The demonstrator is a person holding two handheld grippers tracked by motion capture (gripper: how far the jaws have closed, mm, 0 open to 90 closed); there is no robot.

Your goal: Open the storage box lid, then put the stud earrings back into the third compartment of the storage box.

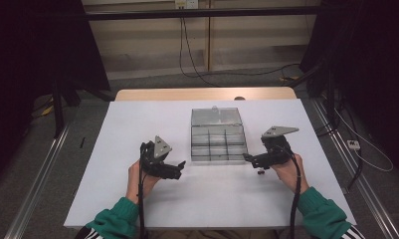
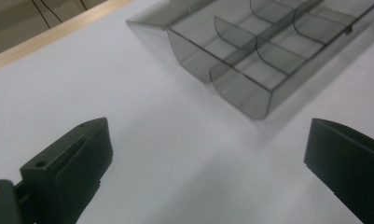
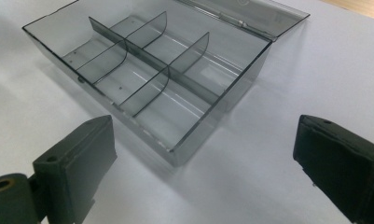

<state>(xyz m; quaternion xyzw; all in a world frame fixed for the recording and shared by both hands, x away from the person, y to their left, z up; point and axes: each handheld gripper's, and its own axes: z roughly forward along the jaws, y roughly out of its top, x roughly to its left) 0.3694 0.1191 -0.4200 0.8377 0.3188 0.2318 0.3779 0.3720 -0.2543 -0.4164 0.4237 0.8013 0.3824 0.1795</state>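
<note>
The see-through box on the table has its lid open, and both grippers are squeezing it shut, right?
Not quite. The box does have its lid open, but the left gripper and right gripper are open and apart from it, as the high view shows.

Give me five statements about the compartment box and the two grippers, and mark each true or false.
1. The clear compartment box lies with its lid open. True.
2. The left gripper is clamped on the box. False: its jaws are open, with nothing between them.
3. The box's compartments hold screws. False: they look empty.
4. The right gripper is open. True.
5. The box stands on the floor. False: it is on the white table.
</note>
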